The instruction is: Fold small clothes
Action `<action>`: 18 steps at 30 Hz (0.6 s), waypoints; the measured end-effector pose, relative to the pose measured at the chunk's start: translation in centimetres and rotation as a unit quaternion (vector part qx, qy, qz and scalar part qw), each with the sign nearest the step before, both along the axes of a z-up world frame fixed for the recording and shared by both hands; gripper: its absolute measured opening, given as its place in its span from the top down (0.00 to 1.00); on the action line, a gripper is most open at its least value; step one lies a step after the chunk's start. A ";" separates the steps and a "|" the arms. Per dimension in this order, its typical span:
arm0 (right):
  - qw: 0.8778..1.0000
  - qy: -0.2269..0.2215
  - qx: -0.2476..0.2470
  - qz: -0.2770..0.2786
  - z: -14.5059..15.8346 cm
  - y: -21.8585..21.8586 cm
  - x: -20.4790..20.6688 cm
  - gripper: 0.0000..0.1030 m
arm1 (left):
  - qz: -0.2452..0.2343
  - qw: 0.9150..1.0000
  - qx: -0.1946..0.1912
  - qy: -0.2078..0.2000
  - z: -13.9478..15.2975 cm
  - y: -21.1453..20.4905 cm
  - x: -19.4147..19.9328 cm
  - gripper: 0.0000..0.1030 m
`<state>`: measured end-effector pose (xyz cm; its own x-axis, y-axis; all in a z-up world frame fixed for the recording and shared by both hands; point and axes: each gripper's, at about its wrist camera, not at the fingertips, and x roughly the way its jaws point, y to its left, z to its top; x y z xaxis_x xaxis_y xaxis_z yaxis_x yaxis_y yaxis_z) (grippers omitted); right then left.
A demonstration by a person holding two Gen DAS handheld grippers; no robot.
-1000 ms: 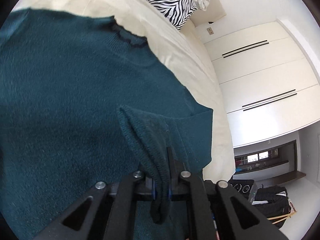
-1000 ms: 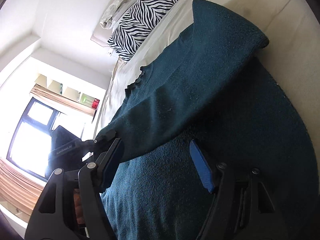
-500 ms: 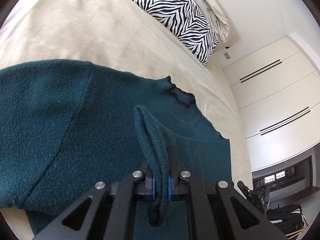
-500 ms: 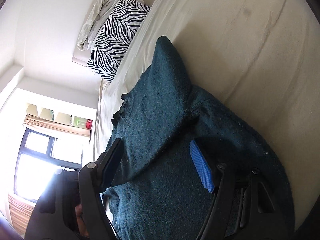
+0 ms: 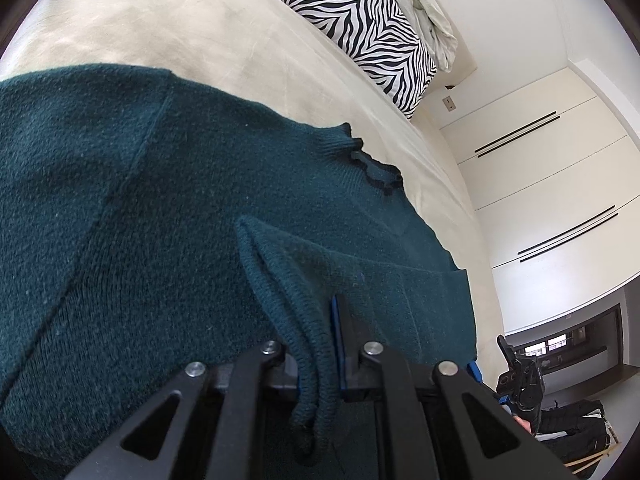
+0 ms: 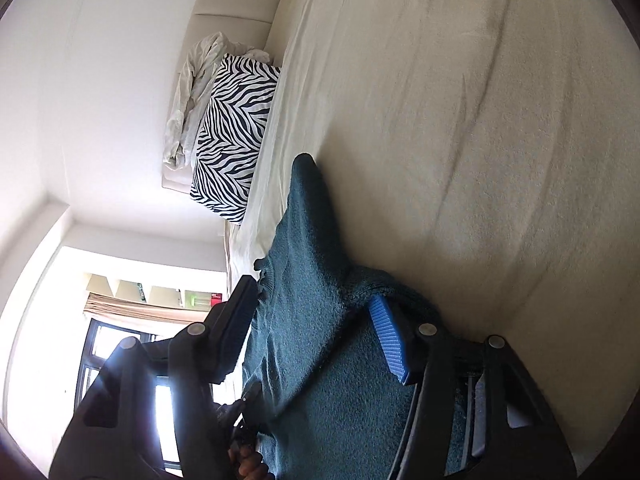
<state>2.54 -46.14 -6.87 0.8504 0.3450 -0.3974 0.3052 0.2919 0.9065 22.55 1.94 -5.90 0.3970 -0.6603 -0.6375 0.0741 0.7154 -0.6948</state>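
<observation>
A dark teal knit sweater (image 5: 168, 216) lies spread on the cream bed (image 5: 168, 20), its frilled neckline (image 5: 374, 170) toward the pillow. My left gripper (image 5: 320, 344) is shut on a ribbed edge of the sweater (image 5: 288, 280), a fold rising between the fingers. In the right wrist view the sweater (image 6: 316, 280) lies under my right gripper (image 6: 316, 316), which is open with its blue pads (image 6: 388, 340) apart and nothing held.
A zebra-print pillow (image 5: 368, 28) and a crumpled white cloth (image 5: 428, 8) lie at the head of the bed. White wardrobe doors (image 5: 552, 184) stand beside the bed. A window (image 6: 116, 356) and shelves are on the other side.
The left gripper has carried the pinched sweater edge across the garment toward the neckline. The right gripper stayed open and tilted, so more bare bed now shows.
</observation>
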 end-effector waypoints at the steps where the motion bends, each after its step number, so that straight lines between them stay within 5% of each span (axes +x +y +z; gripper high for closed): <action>1: 1.000 0.005 -0.011 0.005 0.2 0.3 0.0 0.47 | 0.000 1.000 0.001 -0.001 0.0 -0.1 0.2 0.88; 5: 0.998 0.046 -0.020 0.046 2.0 2.5 -0.6 0.43 | -0.008 1.000 -0.008 -0.009 -0.1 0.3 0.0 0.86; 11: 0.990 0.007 -0.092 0.103 7.8 4.5 3.1 0.37 | -0.004 0.999 -0.015 -0.033 -0.9 0.8 -0.9 0.86; 18: 0.990 0.014 -0.060 0.127 5.6 2.1 13.3 0.36 | 0.000 0.998 -0.030 -0.058 -1.7 1.3 -1.4 0.86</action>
<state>15.82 -44.07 -1.30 0.7302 0.4958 -0.4700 0.2316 0.4676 0.8531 21.12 3.26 -7.60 0.4662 -0.6958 -0.5463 0.1568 0.6727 -0.7231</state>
